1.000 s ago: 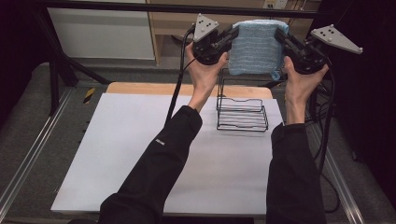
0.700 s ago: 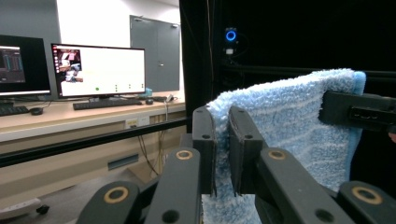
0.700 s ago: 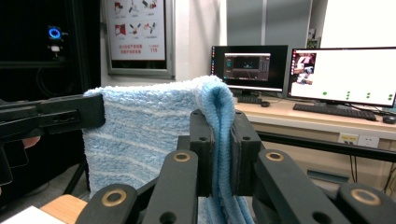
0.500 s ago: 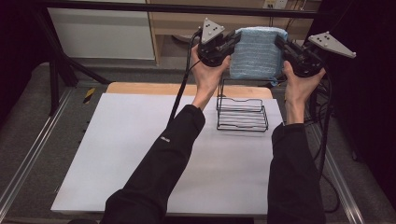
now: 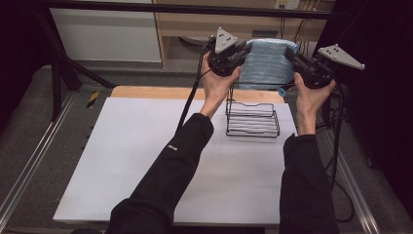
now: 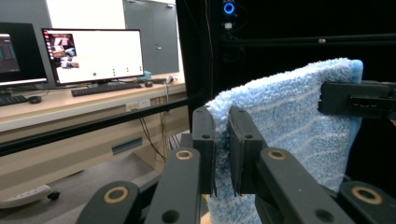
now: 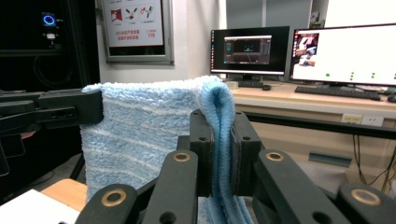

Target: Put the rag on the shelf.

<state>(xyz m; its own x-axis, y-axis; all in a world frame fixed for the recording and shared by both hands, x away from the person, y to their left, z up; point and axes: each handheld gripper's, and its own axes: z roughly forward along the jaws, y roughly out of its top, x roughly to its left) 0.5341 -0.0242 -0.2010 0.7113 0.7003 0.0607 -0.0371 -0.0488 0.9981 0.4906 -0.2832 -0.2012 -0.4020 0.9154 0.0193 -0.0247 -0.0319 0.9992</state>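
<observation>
My left gripper (image 5: 242, 50) and right gripper (image 5: 290, 54), each clamped on a top corner, hold the blue towel (image 5: 267, 63) stretched level between them, hanging above and just behind the wire rack (image 5: 252, 119) on the counter (image 5: 146, 161).

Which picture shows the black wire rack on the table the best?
The high view shows it best: the whole black wire rack stands on the white table, just below the blue towel. The left and right gripper views look along the jaws at the towel and the room behind it instead.
</observation>
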